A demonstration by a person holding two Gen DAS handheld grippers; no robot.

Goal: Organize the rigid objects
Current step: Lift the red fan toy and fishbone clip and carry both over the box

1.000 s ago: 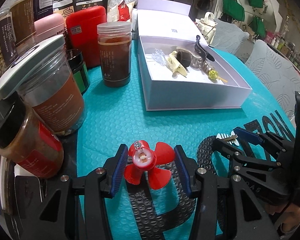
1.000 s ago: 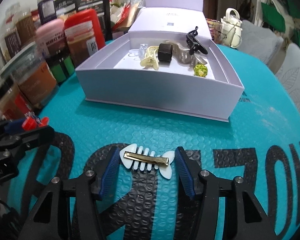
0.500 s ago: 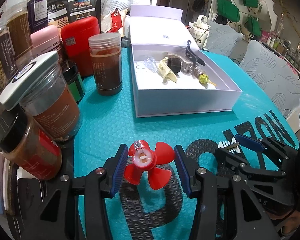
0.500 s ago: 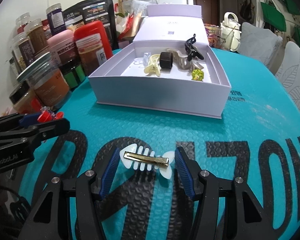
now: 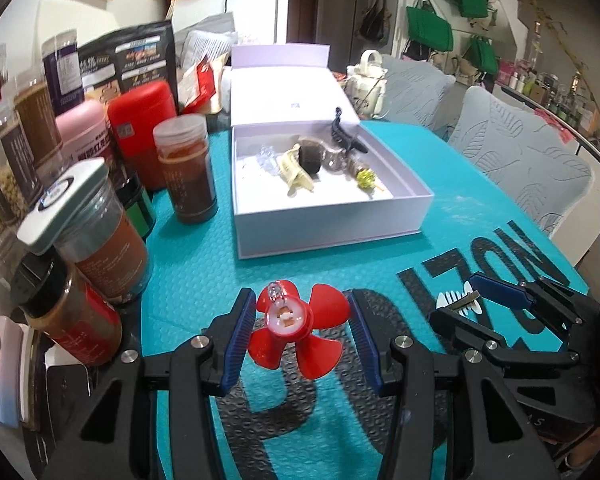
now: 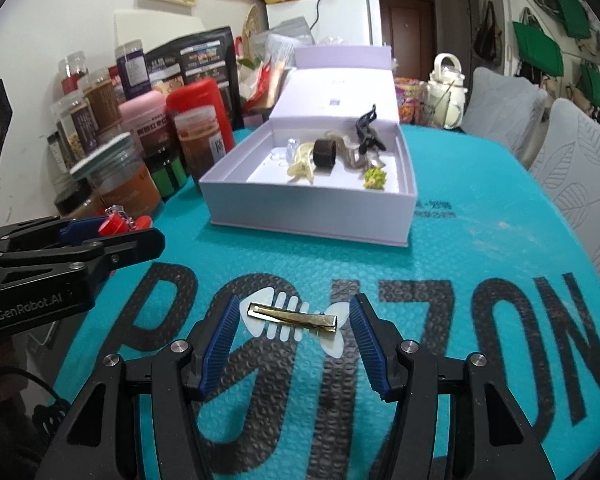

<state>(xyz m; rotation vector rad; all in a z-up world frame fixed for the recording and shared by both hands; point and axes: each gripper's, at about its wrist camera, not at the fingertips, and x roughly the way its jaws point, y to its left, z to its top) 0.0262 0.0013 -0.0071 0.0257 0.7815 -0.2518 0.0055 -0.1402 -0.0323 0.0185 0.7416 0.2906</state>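
My left gripper [image 5: 300, 332] is shut on a red propeller-shaped clip [image 5: 296, 328] and holds it above the teal mat; the clip also shows in the right wrist view [image 6: 114, 222]. My right gripper [image 6: 294, 322] is shut on a white fishbone hair clip [image 6: 294, 318] with a brass bar, held end to end above the mat; it also shows in the left wrist view [image 5: 458, 303]. An open lilac box [image 5: 328, 224] farther back holds several hair clips and small items [image 5: 300, 164]. The box also shows in the right wrist view [image 6: 308, 208].
Jars and canisters [image 5: 96, 232] crowd the left side of the table. A brown-filled jar [image 5: 188, 172] stands just left of the box. A cream kettle-shaped bag [image 5: 370, 80] and grey chairs [image 5: 520, 160] lie behind and to the right. The teal mat [image 6: 480, 248] carries large black letters.
Both grippers have risen and drawn back from the box with their clips still held; the box looks smaller and farther away now.
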